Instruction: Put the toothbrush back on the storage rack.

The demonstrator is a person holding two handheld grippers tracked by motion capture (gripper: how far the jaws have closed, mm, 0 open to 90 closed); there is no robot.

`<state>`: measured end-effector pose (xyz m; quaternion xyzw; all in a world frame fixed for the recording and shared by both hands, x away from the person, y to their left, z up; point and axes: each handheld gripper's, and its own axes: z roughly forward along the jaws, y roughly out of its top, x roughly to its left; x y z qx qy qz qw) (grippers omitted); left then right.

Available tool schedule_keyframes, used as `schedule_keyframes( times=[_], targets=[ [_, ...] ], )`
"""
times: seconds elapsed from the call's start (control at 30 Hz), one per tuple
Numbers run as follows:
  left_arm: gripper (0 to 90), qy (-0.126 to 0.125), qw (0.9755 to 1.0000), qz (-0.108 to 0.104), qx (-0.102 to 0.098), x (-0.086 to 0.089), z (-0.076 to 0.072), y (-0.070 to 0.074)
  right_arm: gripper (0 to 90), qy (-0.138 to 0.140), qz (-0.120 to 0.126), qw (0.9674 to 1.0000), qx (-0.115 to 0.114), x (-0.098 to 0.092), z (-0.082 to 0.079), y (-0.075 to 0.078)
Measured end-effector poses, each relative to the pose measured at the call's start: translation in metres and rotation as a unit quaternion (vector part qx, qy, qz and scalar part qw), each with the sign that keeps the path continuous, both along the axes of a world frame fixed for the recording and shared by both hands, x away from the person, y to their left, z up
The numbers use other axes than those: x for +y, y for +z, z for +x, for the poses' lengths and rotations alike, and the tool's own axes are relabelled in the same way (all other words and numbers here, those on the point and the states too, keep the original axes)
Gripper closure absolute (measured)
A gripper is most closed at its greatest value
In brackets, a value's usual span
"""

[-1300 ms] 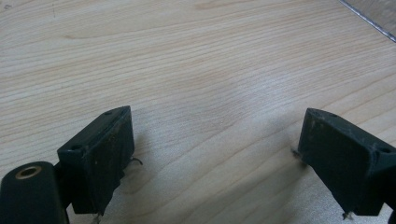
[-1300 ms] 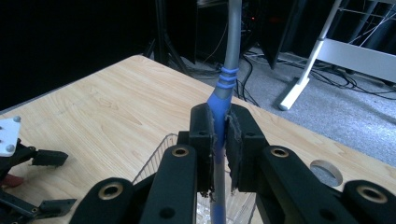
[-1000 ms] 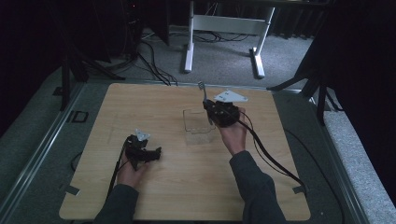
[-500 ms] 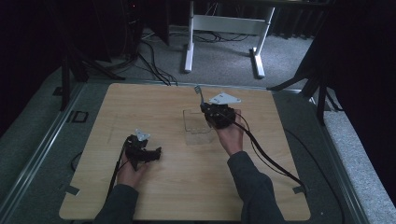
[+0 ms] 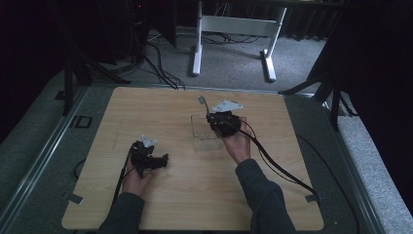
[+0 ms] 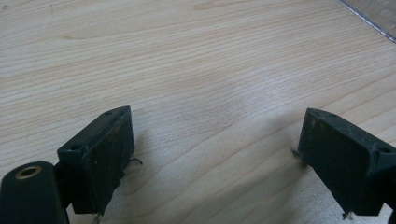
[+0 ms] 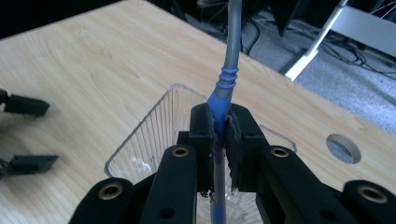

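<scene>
Two grippers in play – right gripper [image 5: 208,117] is clamped tight on a utensil [image 7: 229,79] with a blue grip and grey shaft, probably a toothbrush or spoon, can't tell which. I've got it pinched at the blue part, jaws nearly together, shaft poking up and away toward the far edge. It hangs over the clear plastic container [image 5: 204,130] sitting mid-table, slightly right of centre; in the right gripper view the lower end of the handle runs down inside the ribbed tray [image 7: 154,135], so I judge I'm lowering it in to drop it there. Holding near the grip end keeps the tool upright and clear of the container walls

Left gripper [image 5: 161,160] sits parked on the wooden table [image 5: 146,112], near-left, well apart from the container – jaws wide open, nothing between them, just bare wood in the left gripper view [image 6: 215,140]. Idle, kept out of the way

Next I'd say: ease down, then release
</scene>
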<state>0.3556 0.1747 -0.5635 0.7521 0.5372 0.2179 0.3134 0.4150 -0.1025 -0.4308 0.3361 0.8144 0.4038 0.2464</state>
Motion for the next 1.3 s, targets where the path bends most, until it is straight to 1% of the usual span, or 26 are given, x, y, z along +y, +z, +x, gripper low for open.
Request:
schedule_keyframes(
  times=[0.07,0.23,0.3,0.33,0.4,0.5,0.6,0.77,0.83,0.9,1.03,1.23,1.3],
  targets=[
    [10.9,0.0,1.0,0.0,0.0,0.0,0.0,0.0,81.1,0.001,-0.003,1.0,0.003,0.001,0.0,-0.002],
    [10.9,0.0,1.0,0.0,0.0,0.0,0.0,0.0,80.5,0.006,-0.021,0.9997,0.011,0.003,0.001,-0.007],
    [10.9,0.0,1.0,0.0,0.0,0.0,0.0,0.0,80.3,0.007,-0.024,0.9996,0.013,0.003,0.001,-0.007],
    [10.9,0.0,1.0,0.0,0.0,0.0,0.0,0.0,75.3,0.01,-0.033,0.9993,0.015,0.004,0.001,-0.009],
    [10.9,0.0,1.0,0.0,0.0,0.0,0.0,0.0,66.4,0.015,-0.036,0.9991,0.017,0.004,0.001,-0.01],
    [10.8,-0.001,1.0,0.0,0.0,0.0,0.0,0.0,61.0,0.023,-0.038,0.9989,0.014,0.004,-0.001,-0.009],
    [10.8,-0.001,1.0,0.0,0.0,0.0,0.0,0.0,55.5,0.026,-0.036,0.9989,0.014,0.003,-0.002,-0.007],
    [10.8,-0.001,1.0,0.0,0.001,0.0,0.0,0.0,51.2,0.027,-0.043,0.9987,0.009,0.0,-0.006,-0.001],
    [10.8,-0.001,1.0,0.0,0.0,0.0,0.0,0.0,50.6,0.034,-0.045,0.9983,0.013,-0.002,-0.008,0.001],
    [10.8,-0.001,1.0,0.0,0.0,0.0,0.0,0.0,49.0,0.045,-0.054,0.9973,0.021,-0.002,-0.011,0.002],
    [10.8,0.0,1.0,0.0,0.0,0.0,0.0,0.0,46.2,0.051,-0.072,0.9957,0.029,-0.004,-0.015,0.003],
    [10.8,0.0,1.0,0.0,0.0,-0.001,0.0,0.0,43.0,0.044,-0.066,0.996,0.041,-0.007,-0.018,0.004],
    [10.8,0.0,1.0,0.0,0.0,-0.001,0.0,0.0,42.4,0.043,-0.069,0.996,0.036,-0.007,-0.021,0.005]
  ],
)
